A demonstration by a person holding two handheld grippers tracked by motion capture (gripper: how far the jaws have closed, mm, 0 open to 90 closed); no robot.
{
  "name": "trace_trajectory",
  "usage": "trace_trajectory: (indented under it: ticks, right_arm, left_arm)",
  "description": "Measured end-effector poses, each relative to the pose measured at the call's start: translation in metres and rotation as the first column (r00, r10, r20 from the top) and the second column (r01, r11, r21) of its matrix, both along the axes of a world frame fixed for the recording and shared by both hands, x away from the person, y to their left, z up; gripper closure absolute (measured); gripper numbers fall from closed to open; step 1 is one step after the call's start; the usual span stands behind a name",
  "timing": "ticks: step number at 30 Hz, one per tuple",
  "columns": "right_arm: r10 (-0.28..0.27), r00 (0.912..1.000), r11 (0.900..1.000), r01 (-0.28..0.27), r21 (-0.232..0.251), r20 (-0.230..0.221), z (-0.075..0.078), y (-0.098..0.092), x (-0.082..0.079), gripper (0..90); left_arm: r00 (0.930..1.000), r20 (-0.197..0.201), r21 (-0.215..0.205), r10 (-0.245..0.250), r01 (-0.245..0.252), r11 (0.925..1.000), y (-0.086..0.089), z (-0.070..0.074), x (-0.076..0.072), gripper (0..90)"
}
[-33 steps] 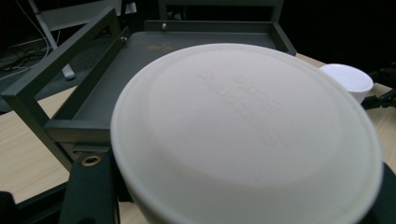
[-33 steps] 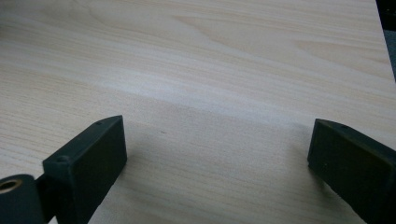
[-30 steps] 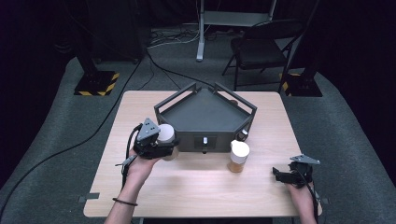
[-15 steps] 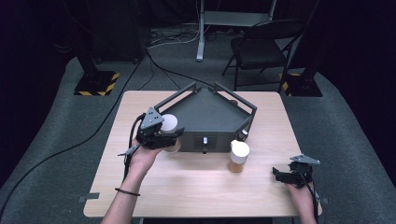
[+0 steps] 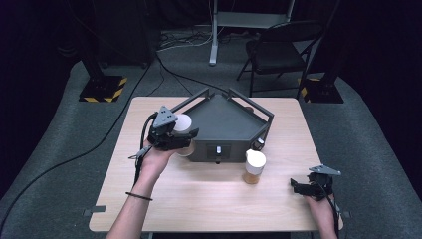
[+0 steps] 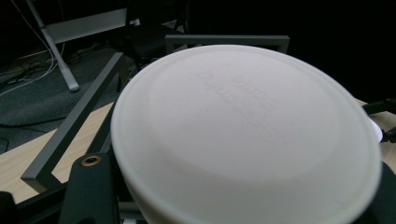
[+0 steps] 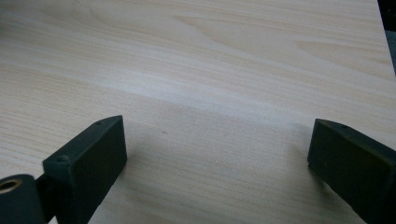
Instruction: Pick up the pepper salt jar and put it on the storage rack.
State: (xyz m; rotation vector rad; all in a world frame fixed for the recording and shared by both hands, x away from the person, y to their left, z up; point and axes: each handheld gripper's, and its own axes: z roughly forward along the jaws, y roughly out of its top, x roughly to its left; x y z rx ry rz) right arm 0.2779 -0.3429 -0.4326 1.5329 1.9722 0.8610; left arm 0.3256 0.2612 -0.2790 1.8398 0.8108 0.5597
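Containers with white lids are what matter here, and the dark five-sided tray (image 5: 224, 122) in the middle of the bench (image 5: 199, 194) serves as the landmark for all of it. Against the tray's left front corner the left gripper (image 5: 171, 133) is clenched on a white-lidded cup (image 5: 182, 123); in the left gripper view the lid (image 6: 247, 135) sits right in front of the camera, with a black jaw at either side of the cup's body and the tray's rail (image 6: 70, 126) behind it. Held upright at rail height, the cup looks poised either to go over the rail into the tray or to be carried clear of it; which one cannot be told from this alone.

Just in front of the tray's right front corner a second cup (image 5: 254, 167), amber-bodied with the same white lid, stands alone on the wood, probably waiting its turn.

Well to the right of the tray, near the bench's front right corner, the right gripper (image 5: 311, 185) rests low in the person's hand. Its jaws are spread wide with bare wood grain (image 7: 210, 93) between them, grasping nothing, so it seems parked out of the way.

The bench is pale wood, plain and uncluttered. Beyond the tray the room is dark: grey carpet, a folding chair (image 5: 278, 50), a stand leg (image 5: 214, 35), loose cables, and yellow-and-black striped bases (image 5: 102, 88) at left and right.
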Motion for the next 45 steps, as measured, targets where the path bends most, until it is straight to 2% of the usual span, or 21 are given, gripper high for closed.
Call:
trace_trajectory:
  ticks: [8,14,26,31,34,45]
  right_arm:
    - [0.002,1.0,1.0,-0.002,0.0,0.0,0.0,0.0,0.0,3.6]
    - [0.003,1.0,1.0,-0.003,0.0,0.0,0.0,0.0,0.0,3.6]
    - [0.004,1.0,1.0,-0.004,-0.001,0.0,0.0,0.0,0.0,3.7]
    - [0.005,1.0,1.0,-0.005,0.0,0.0,0.0,0.0,0.0,3.6]
    - [0.005,1.0,1.0,-0.005,0.0,0.0,0.0,0.0,0.0,3.6]
    - [0.007,1.0,1.0,-0.007,-0.001,0.001,0.0,0.0,0.0,3.6]
  left_arm:
    - [0.9999,0.002,-0.005,0.013,-0.013,0.9999,-0.003,0.007,0.008,34.0]
    - [0.9994,-0.002,0.006,0.035,-0.035,0.9994,-0.01,0.011,0.019,34.0]
    - [0.9976,-0.016,0.024,0.067,-0.066,0.9975,-0.024,0.013,0.04,34.0]
    - [0.997,-0.016,0.016,0.075,-0.075,0.997,-0.029,0.014,0.047,34.0]
    - [0.9967,-0.017,0.028,0.08,-0.079,0.9964,-0.034,0.015,0.051,34.0]
    - [0.9943,-0.046,0.046,0.097,-0.095,0.9945,-0.048,0.014,0.066,34.0]
